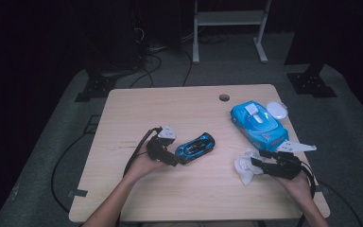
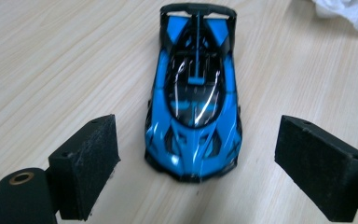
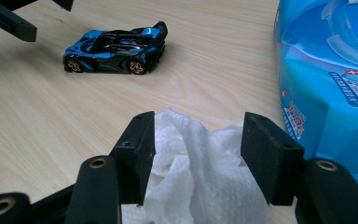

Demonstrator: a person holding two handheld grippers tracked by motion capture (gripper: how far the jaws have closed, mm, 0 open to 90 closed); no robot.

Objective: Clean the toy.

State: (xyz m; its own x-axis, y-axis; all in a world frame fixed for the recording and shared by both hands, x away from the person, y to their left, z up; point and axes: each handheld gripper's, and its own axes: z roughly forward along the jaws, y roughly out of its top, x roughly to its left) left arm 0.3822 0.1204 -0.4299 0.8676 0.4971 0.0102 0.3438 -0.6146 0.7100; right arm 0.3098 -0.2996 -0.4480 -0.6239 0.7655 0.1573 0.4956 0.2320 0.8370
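Wooden table (image 1: 189,189): pale wood-grain top with a round hole near its far edge; everything below is placed against the blue toy car that sits a little left of the table's middle.
Wipes pack (image 1: 257,124): bright blue soft pack with a white flap on top, lying flat well to the right of the car and farther from the person; in the right gripper view its printed side rises at the right (image 3: 326,79).
White lid (image 1: 277,110): small oval piece touching the far right end of the pack, the thing farthest from the car.
Toy car (image 1: 195,145): blue and black, on its wheels on the table; in the left gripper view (image 2: 193,112) its blunt blue end faces the camera, with bare wood on both sides of it.
White wipe (image 1: 245,168): crumpled, lying on the table to the right of the car and nearer the person.
Left gripper (image 1: 176,160): just beside the car's near-left end; jaws spread wide, the pads (image 2: 86,163) clear of the car body and holding nothing.
Right gripper (image 1: 254,163): right of the car, at the wipe; jaws parted with the wipe (image 3: 196,163) bunched between them, the pads (image 3: 137,151) beside its folds but not squeezing it.
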